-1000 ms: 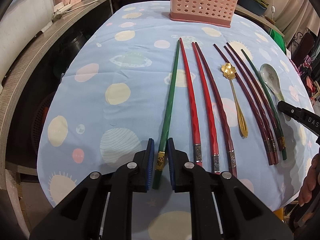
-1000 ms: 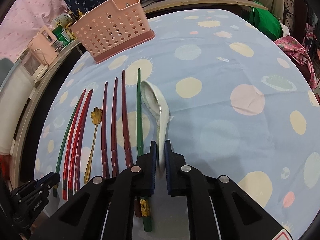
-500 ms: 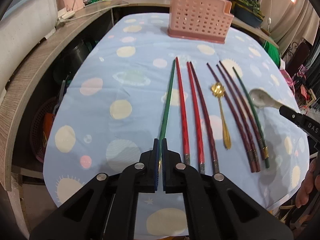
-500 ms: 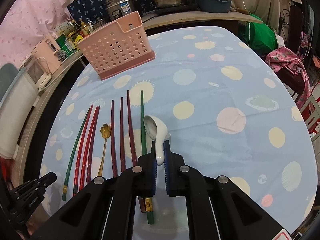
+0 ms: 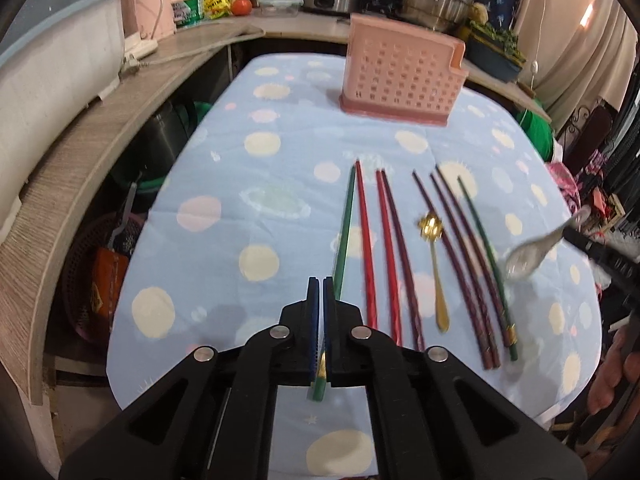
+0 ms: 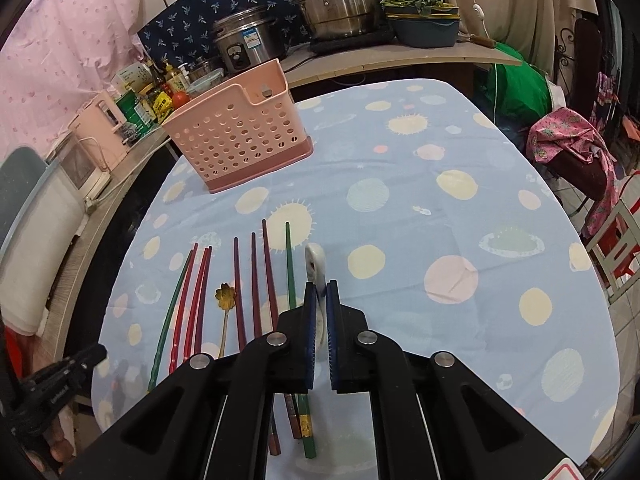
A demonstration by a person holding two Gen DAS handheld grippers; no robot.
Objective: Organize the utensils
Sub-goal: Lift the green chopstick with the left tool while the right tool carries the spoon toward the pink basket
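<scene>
My left gripper (image 5: 322, 280) holds the gold-banded end of a green chopstick (image 5: 344, 232). Its jaws are opening slightly, with the pads still pressed on the stick. That chopstick slants down toward the cloth beside two red chopsticks (image 5: 367, 240). My right gripper (image 6: 320, 285) is shut on the handle of a white ceramic spoon (image 6: 313, 258), which hangs blurred above the table's right side in the left wrist view as the white spoon (image 5: 532, 254). A gold spoon (image 5: 435, 268), several dark red chopsticks (image 5: 452, 248) and a second green chopstick (image 5: 484, 248) lie in a row. The pink perforated holder (image 5: 400, 76) stands at the far end.
The blue spotted tablecloth (image 5: 240, 160) covers an oval table. A wooden counter (image 5: 80, 140) curves along the left with a white appliance, bottles and steel pots (image 6: 336, 4) behind. A chair with pink fabric (image 6: 568, 140) stands off the right edge.
The left jaws closed on the green chopstick and lifted its near end. The right gripper raised the white spoon off the cloth. Both grippers rose.
</scene>
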